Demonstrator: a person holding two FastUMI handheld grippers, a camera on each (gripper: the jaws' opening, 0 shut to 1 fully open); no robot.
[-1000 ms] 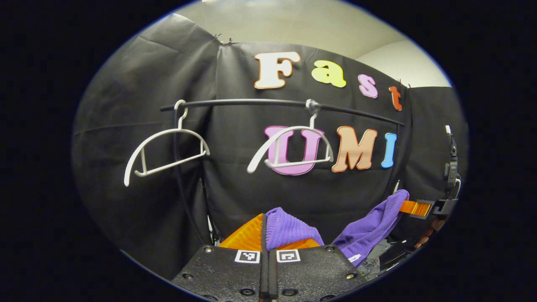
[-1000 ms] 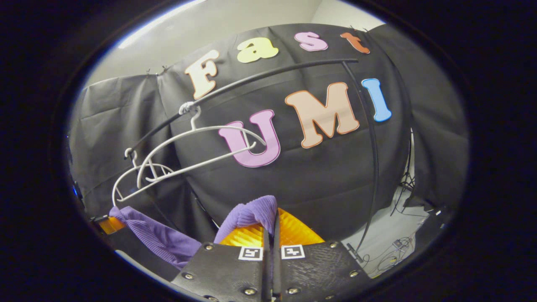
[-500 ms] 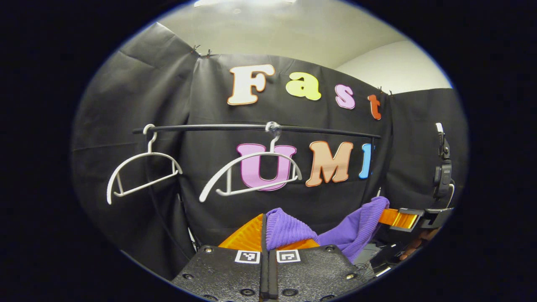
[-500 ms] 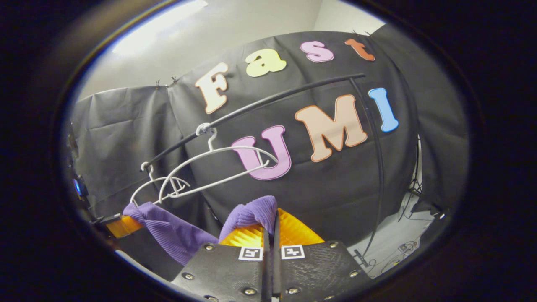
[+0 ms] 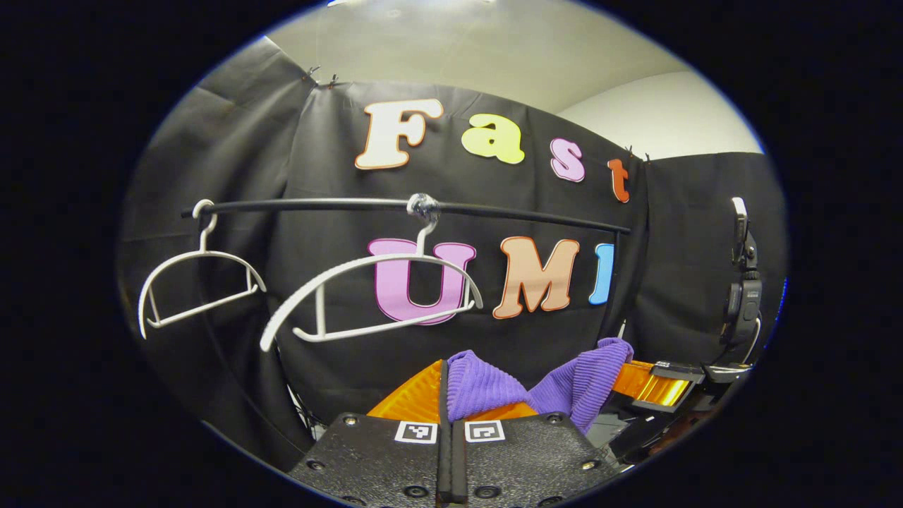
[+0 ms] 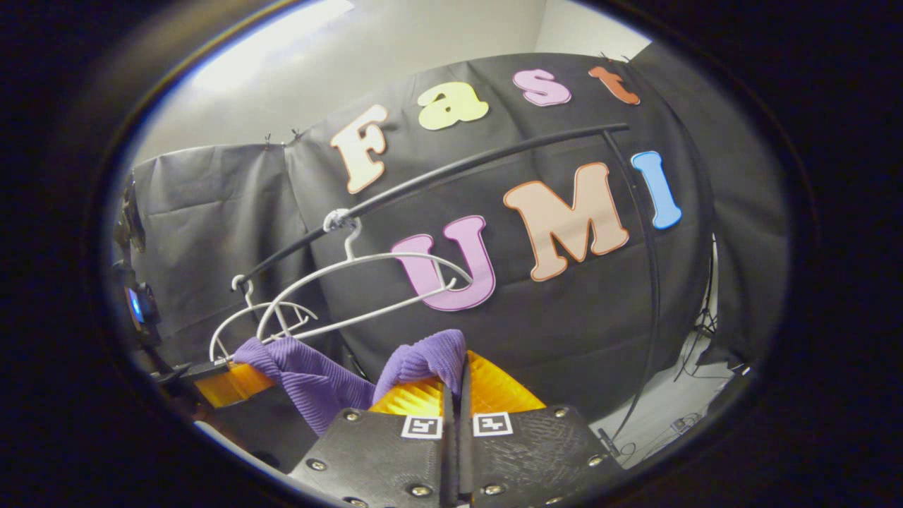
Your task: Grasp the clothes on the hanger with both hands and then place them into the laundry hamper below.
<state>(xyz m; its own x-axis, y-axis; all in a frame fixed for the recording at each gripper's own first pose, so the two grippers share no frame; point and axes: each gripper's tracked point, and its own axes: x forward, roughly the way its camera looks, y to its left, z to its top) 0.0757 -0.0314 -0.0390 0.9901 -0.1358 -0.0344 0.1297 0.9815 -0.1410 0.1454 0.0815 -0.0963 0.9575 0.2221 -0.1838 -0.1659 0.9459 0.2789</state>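
In front of the black rail [image 5: 395, 204], we are holding a purple garment [image 5: 487, 388] between our two grippers, well clear of the white hangers. Our left gripper [image 5: 446, 395] is clenched on one bunched end of the cloth, and in the right gripper view our right gripper [image 6: 460, 388] is clamped on the other end in the same way; the garment is sagging in a short span between them. In the left gripper view the other gripper [image 5: 656, 384] is sitting just beside ours on the right, with the cloth draped over its tip. Both hangers are hanging bare on the rail: the near hanger [image 5: 367, 296] under the middle of the rail and the far hanger [image 5: 197, 282] toward its left end. So we are judging the first half done, with the garment off the hanger and gripped by both hands. What is left is the lowering and the release into the hamper, which is lying somewhere below. For room, we are keeping an eye on the near hanger's lower bar and tips above the cloth, and on the rail's upright post [image 6: 649, 282] on the right. Below and toward us the way is looking open.
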